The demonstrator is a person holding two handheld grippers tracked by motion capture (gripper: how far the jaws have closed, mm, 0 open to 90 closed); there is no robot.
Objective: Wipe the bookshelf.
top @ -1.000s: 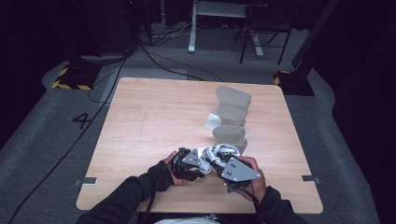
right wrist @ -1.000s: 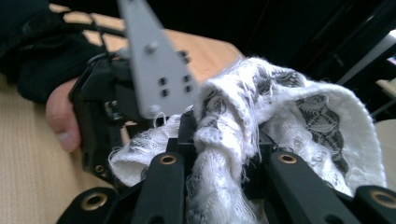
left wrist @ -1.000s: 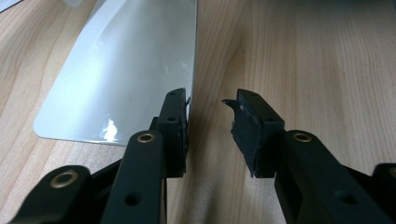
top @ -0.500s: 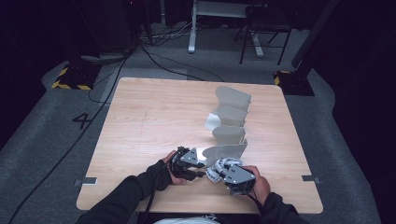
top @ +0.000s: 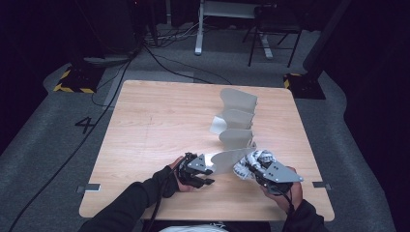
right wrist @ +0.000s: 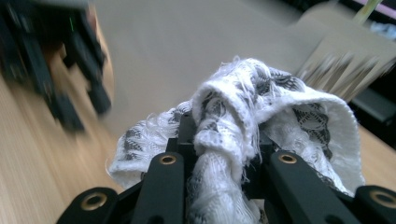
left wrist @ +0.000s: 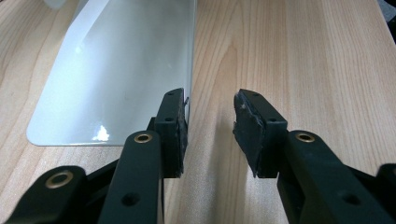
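The right gripper (top: 255, 170), jaws clamped on the cloth (top: 252, 162), swings off the sheet (top: 227, 161) toward the tabletop's (top: 159, 121) right edge, while the left gripper's (top: 205, 175) jaws have just eased apart, freeing the sheet.

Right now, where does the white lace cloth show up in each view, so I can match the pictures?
High view: the white lace cloth sits near the table's front edge, right of centre, bunched at the tip of the right gripper.
Left gripper view: I can't find it there.
Right gripper view: the cloth bulges at centre, clamped between the black fingers.
Shared landmark: the curved grey plastic sheet, at upper left in the left gripper view and blurred behind the cloth in the right.
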